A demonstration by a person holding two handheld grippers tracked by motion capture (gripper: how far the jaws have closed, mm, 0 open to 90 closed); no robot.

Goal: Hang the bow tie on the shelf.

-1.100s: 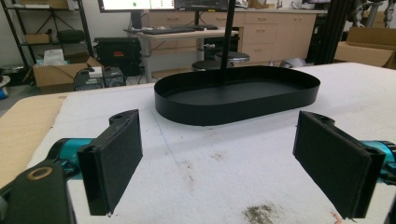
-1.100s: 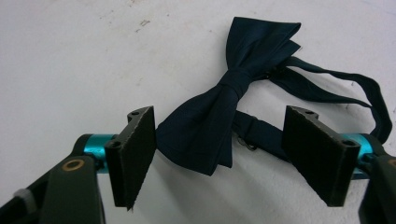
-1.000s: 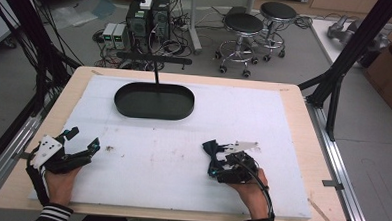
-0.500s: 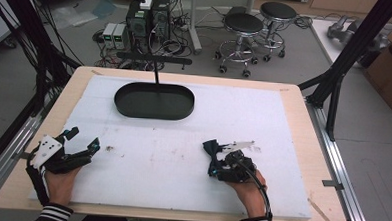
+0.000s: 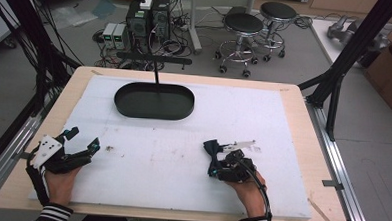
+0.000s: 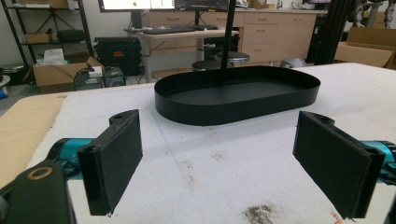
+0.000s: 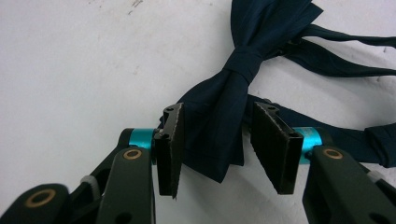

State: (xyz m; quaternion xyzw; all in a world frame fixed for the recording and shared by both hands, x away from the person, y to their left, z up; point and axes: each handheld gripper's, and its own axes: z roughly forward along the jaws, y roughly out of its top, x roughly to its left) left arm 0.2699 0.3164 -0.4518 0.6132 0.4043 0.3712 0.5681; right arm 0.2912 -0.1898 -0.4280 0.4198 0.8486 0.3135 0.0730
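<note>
A dark navy bow tie (image 7: 233, 88) lay flat on the white table cover (image 5: 182, 155) toward its near right part, its long axis running along the right gripper (image 7: 224, 154), one wing between the jaws, the knot beyond them and the other wing pointing away; its thin straps trailed off to one side. The jaws had just been closing around the near wing, the left pad at the fabric's edge and the right pad just clear of it. The left gripper (image 6: 229, 163) rested spread wide and empty at the near left. A black oval tray (image 5: 154, 101) stood at the far side. Stools (image 5: 243, 25) and computers (image 5: 148, 18) stood on the grey floor beyond.
</note>
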